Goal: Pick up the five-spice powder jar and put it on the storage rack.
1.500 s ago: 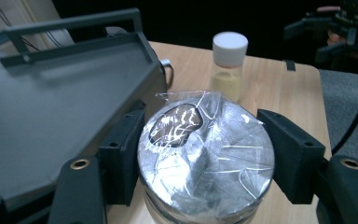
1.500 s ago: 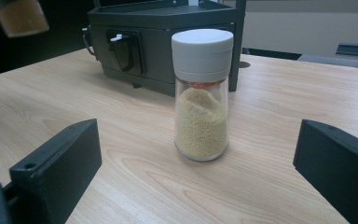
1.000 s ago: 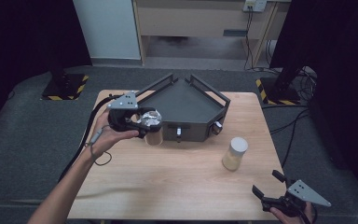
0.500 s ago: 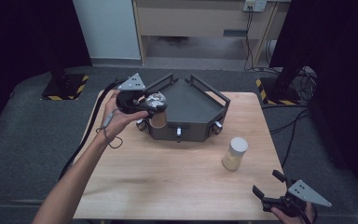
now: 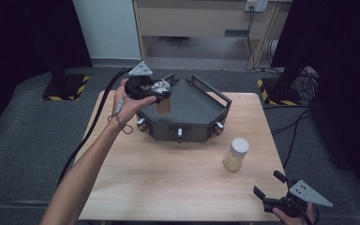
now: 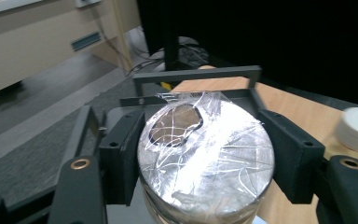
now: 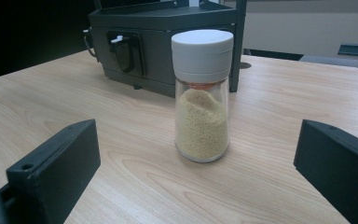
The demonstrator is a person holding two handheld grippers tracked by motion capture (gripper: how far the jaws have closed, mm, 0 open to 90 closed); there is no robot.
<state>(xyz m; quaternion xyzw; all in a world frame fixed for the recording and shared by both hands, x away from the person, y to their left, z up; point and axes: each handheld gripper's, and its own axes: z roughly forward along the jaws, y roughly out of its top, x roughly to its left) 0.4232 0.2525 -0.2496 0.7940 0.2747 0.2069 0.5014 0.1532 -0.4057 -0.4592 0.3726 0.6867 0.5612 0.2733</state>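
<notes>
The foil-topped jar (image 6: pixel 205 156), its crinkled silver seal torn open in one dark hole, is held off the desk (image 5: pixel 168 187) above the far left part of the dark angular machine (image 5: pixel 187 115). The left tool (image 5: pixel 152 89) pinches it just under the rim, one black jaw pressed against each side, which keeps the jar upright and its torn opening facing up; in the high view a tan content shows through the glass below the jaws. That grip near the top probably leaves the jar's base free, so it could be set down onto or into the machine, though what receives it there cannot be made out. A second before, this jar was lower and nearer, in front of the machine's left corner; it has since been lifted and carried farther back, and the person's left forearm (image 5: pixel 89 173) now reaches diagonally across the desk to follow it. Toward the near right stands a glass shaker (image 7: pixel 201 95) with a white screw cap, partly filled with fine yellow grains, upright on the wood and well apart from the machine. The right tool (image 5: pixel 281 199) waits at the near right edge of the desk, jaws spread wide and aimed at that shaker without touching it, in the same place as a second ago.
</notes>
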